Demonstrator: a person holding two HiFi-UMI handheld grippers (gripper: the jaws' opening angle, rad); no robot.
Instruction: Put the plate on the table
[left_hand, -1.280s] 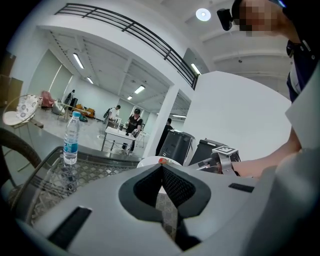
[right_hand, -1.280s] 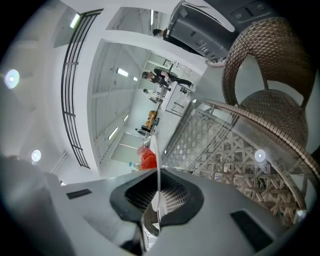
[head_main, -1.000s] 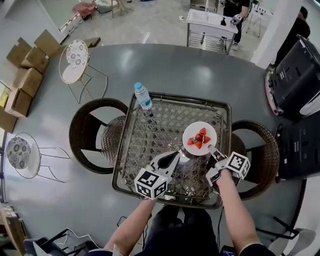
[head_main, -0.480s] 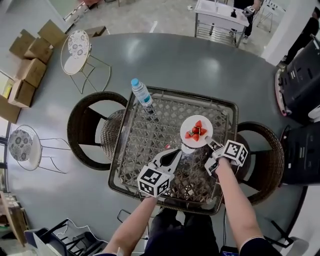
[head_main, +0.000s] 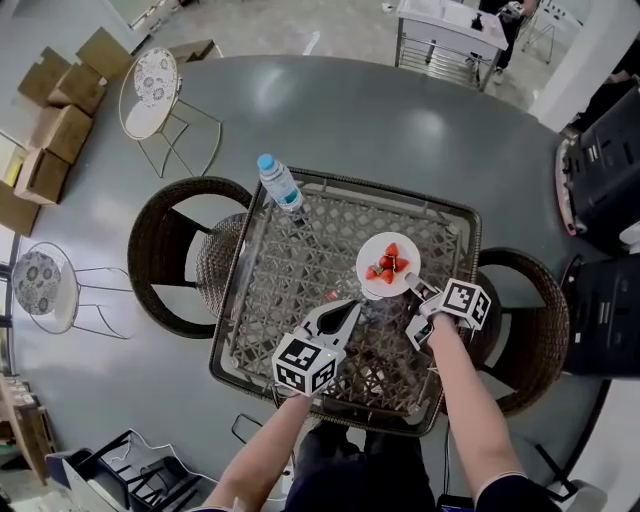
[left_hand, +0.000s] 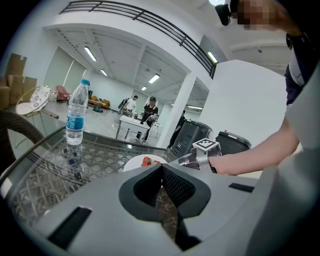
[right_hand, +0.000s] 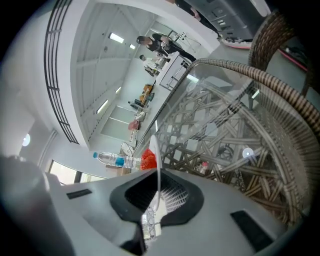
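A white plate (head_main: 388, 266) with strawberries is over the right half of the glass-topped wicker table (head_main: 290, 262). My right gripper (head_main: 417, 292) is shut on its near rim. In the right gripper view the plate (right_hand: 155, 160) shows edge-on between the jaws. Whether the plate touches the glass I cannot tell. My left gripper (head_main: 342, 316) hangs over the table's near middle, left of the plate, its jaws closed on nothing. In the left gripper view the plate (left_hand: 137, 162) and the right gripper (left_hand: 187, 160) lie just ahead.
A water bottle (head_main: 277, 183) stands upright at the table's far left corner and shows in the left gripper view as well, bottle (left_hand: 76, 116). Wicker chairs (head_main: 166, 255) flank the table. Cardboard boxes (head_main: 50, 110) lie far left and black cases (head_main: 600, 170) stand at the right.
The right gripper has carried the plate a little to the left, toward the table's middle. The left gripper has stayed nearly in place.
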